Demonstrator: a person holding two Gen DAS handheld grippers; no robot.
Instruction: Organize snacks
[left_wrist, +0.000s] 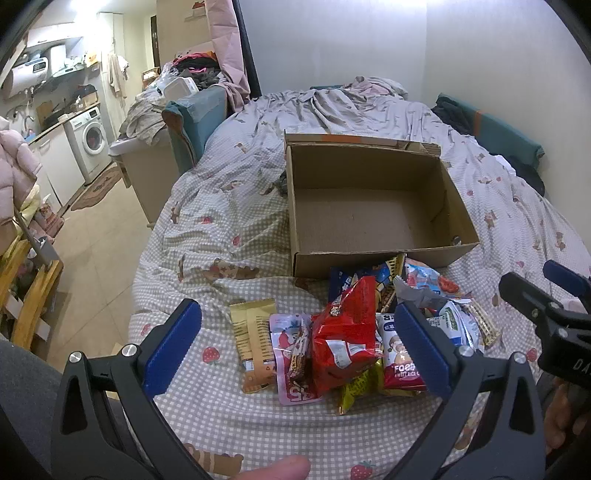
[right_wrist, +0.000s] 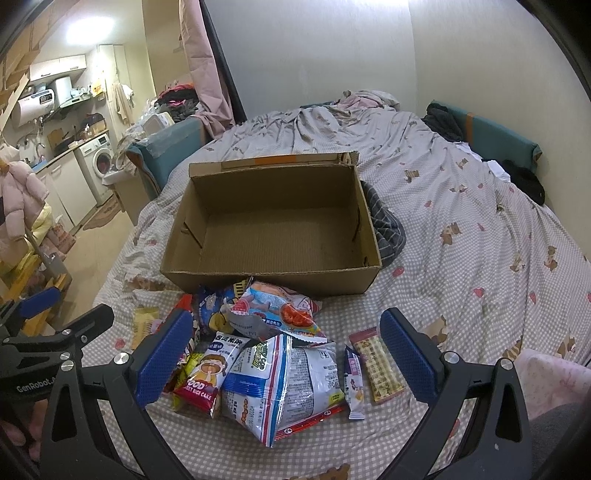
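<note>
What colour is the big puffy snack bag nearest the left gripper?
Red bag, with a white label; it shows best in the left wrist view.

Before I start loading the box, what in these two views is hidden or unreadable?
- Left wrist view: packets under the red bag are covered; the left gripper finger hides more.
- Right wrist view: the gold packet is half hidden by the right gripper finger.
- Both views: the box near wall hides its front floor strip; small print is unreadable.

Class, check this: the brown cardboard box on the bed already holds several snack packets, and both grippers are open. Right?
Not quite. The brown cardboard box is empty, as the right wrist view shows; the snack packets lie on the bed in front of it. Both grippers are open.
</note>
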